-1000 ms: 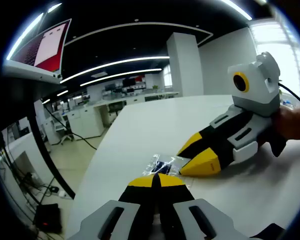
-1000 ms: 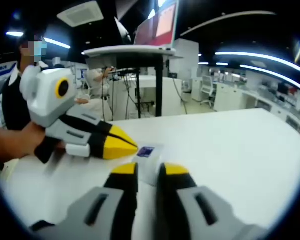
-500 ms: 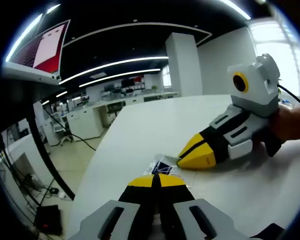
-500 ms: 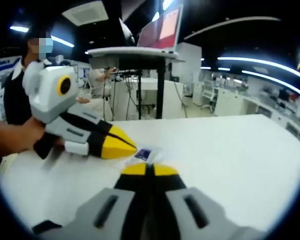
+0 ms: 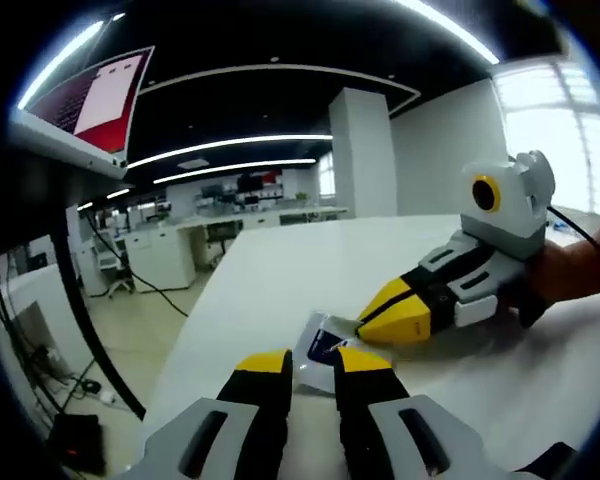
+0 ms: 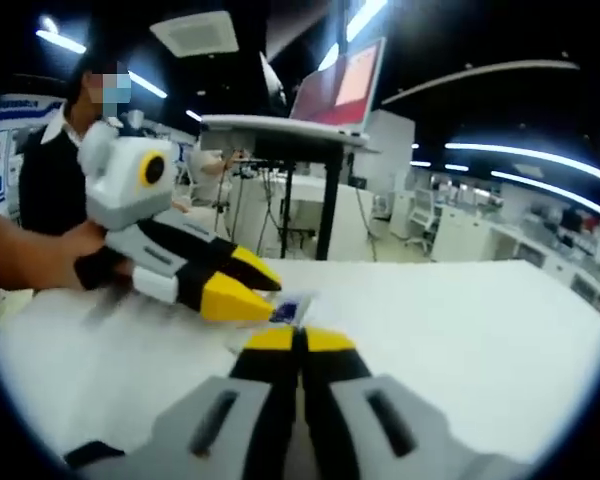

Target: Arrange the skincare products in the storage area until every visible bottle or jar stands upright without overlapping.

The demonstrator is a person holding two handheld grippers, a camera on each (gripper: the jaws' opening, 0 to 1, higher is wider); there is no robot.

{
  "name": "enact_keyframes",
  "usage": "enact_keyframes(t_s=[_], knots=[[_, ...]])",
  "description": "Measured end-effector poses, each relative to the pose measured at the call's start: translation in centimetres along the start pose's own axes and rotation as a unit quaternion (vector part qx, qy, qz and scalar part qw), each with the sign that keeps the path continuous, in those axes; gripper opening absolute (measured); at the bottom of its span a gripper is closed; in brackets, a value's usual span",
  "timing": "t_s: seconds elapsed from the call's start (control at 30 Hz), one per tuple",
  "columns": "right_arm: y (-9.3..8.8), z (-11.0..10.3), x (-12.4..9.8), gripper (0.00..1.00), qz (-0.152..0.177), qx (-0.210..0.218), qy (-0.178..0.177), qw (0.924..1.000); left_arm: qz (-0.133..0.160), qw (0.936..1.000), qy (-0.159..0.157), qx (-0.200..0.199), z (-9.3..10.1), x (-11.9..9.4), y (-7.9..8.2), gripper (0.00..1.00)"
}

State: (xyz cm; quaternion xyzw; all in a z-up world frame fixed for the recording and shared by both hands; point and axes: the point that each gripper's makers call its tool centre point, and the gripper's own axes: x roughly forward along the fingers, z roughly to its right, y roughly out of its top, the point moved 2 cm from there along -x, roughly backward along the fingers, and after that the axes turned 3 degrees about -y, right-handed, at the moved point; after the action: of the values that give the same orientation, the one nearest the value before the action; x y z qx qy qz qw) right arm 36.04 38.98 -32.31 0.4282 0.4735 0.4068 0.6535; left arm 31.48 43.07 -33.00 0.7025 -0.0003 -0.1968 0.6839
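A small clear sachet with a dark blue label lies flat on the white table, between the two grippers. The right gripper is clenched on the sachet's near edge — its jaws meet with no gap. The left gripper is released, jaws apart just short of the sachet. No bottle or jar stands anywhere in sight — judging by that, the arranging has barely begun.

Left hand-held gripper opened; right closed on sachet.
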Motion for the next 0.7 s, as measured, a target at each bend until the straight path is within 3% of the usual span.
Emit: enact_keyframes(t_s=[0.33,0.7], knots=[[0.8,-0.1,-1.7,0.0,0.014,-0.074,0.006,0.9972,0.034,0.9991,-0.023,-0.011,0.3,-0.1,1.0,0.2],[2.8,-1.5,-3.5,0.0,0.015,-0.194,0.018,0.9806,0.066,0.994,-0.084,-0.023,2.2,-0.4,1.9,0.19]])
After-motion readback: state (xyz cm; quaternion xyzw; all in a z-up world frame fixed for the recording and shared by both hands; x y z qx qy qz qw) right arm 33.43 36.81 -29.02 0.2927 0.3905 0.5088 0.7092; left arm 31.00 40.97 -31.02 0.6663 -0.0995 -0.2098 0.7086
